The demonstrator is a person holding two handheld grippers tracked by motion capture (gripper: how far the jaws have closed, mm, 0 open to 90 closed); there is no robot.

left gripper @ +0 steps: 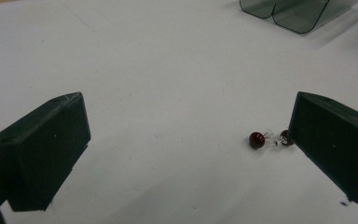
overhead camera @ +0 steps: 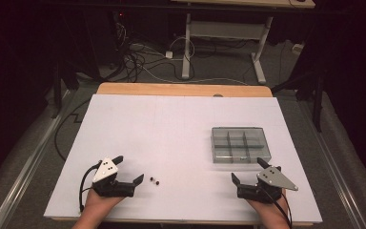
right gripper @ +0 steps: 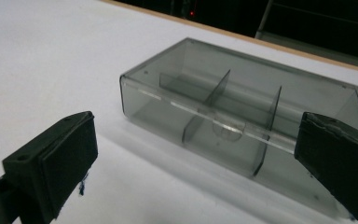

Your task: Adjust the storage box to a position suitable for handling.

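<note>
Two grippers: both rest low on the white table (overhead camera: 171,129) near the person's edge, one in each hand.
Left gripper (overhead camera: 128,169): jaws wide apart, nothing between the pads.
Right gripper (overhead camera: 248,171): jaws wide apart, nothing held; it faces the compartment box (overhead camera: 240,144).
Beads (overhead camera: 154,181): two small dark red beads lie on the table just to the right of the left gripper; in the left gripper view one bead (left gripper: 257,140) lies free and the other (left gripper: 285,137) sits right at the inner face of the right-hand jaw; touching or not, I cannot tell. Something small and clear lies between them.
Box: grey see-through plastic, divided into compartments, lid apparently shut, since a clasp (right gripper: 227,127) shows on its near wall; the compartments look empty. It stands well apart from the beads, just beyond the right gripper.
Step in hand (judgement): start position; neither beads nor box touched with intent.
Next move (judgement): right gripper to the clasp to open the lid, or left gripper shifted sideways so one bead lies centred between the pads, then a gentle close; small round beads may roll away.
</note>
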